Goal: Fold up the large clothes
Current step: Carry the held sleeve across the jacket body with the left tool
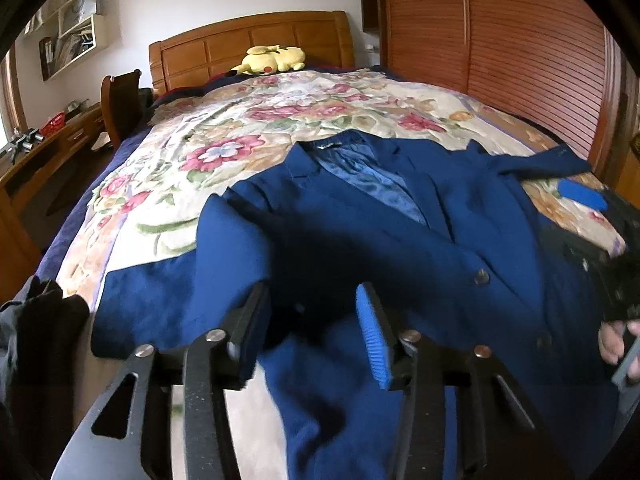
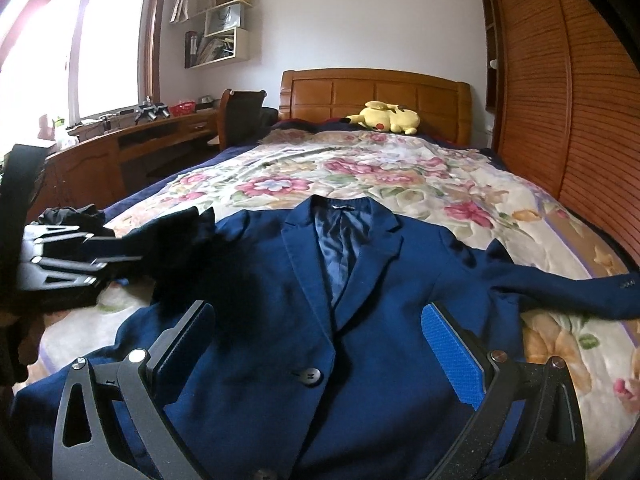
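Note:
A navy blue suit jacket (image 1: 360,232) lies front up on the floral bedspread, collar toward the headboard; it also shows in the right wrist view (image 2: 320,320). Its left sleeve is folded over the body, its right sleeve (image 2: 560,284) stretches out to the right. My left gripper (image 1: 314,320) is open and empty, hovering over the jacket's lower left part. My right gripper (image 2: 320,340) is open and empty above the jacket's front near the top button (image 2: 309,376). The right gripper also appears at the right edge of the left wrist view (image 1: 584,200).
The floral bedspread (image 2: 380,176) covers the bed. A yellow plush toy (image 2: 384,118) lies by the wooden headboard. A wooden wardrobe (image 2: 560,100) runs along the right side. A desk and chair (image 2: 236,116) stand left. Dark clothing (image 1: 36,320) lies at the bed's left edge.

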{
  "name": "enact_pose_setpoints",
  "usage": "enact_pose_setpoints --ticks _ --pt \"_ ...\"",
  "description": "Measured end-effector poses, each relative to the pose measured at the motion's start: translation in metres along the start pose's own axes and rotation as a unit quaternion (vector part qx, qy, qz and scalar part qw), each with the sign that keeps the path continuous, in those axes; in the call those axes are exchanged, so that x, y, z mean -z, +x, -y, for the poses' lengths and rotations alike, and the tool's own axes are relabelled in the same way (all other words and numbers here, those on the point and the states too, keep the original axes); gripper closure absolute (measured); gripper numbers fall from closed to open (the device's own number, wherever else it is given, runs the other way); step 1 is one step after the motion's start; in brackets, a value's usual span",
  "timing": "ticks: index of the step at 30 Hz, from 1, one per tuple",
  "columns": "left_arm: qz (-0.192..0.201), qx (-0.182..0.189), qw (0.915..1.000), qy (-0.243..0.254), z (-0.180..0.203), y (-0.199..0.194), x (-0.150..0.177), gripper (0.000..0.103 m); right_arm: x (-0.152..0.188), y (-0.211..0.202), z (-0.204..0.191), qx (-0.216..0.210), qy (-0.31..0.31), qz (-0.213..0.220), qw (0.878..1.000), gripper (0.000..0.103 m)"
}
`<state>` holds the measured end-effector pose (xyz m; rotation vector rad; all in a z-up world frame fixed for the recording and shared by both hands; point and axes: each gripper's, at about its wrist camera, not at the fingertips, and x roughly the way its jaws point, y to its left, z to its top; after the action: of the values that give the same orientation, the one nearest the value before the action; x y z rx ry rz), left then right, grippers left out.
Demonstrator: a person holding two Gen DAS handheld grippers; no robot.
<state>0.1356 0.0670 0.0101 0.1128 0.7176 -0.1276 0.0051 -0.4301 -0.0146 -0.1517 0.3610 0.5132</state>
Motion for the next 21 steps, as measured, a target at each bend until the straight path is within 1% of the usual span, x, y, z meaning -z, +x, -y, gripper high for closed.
enact_pose_setpoints --ticks 1,2,3,7,11,14,17,21 --pt "0.003 -0.001 1.0 0.003 -0.002 -0.004 0.003 0.035 -0.001 0.0 0.001 -0.001 0.0 0.0 1.0 0.0" --pt "0.007 -0.004 1.0 0.005 -0.003 -0.007 0.005 0.029 -0.001 0.0 0.0 -0.002 -0.001 0.001 1.0 0.0" --pt "0.011 -0.007 0.9999 0.007 -0.005 -0.011 0.006 0.026 -0.001 0.0 -0.001 -0.003 -0.002 0.001 1.0 0.0" --pt "0.028 -0.035 0.999 0.004 -0.021 -0.022 0.01 0.026 -0.001 -0.001 -0.001 -0.004 -0.005 0.003 1.0 0.0" --pt "0.026 -0.058 0.9979 -0.017 -0.048 -0.017 0.014 0.026 -0.002 0.0 -0.001 -0.007 -0.006 0.003 1.0 0.0" --pt "0.012 -0.084 0.9961 -0.025 -0.068 0.0 0.016 0.026 -0.002 0.003 -0.002 -0.009 -0.009 0.002 1.0 0.0" --pt "-0.014 -0.097 0.9945 -0.038 -0.086 0.023 0.021 0.026 -0.003 0.006 -0.004 -0.014 -0.012 -0.001 1.0 0.0" --pt "-0.05 -0.093 0.9931 -0.052 -0.106 0.048 0.031 0.026 -0.002 0.009 -0.008 -0.024 -0.018 -0.005 1.0 0.0"
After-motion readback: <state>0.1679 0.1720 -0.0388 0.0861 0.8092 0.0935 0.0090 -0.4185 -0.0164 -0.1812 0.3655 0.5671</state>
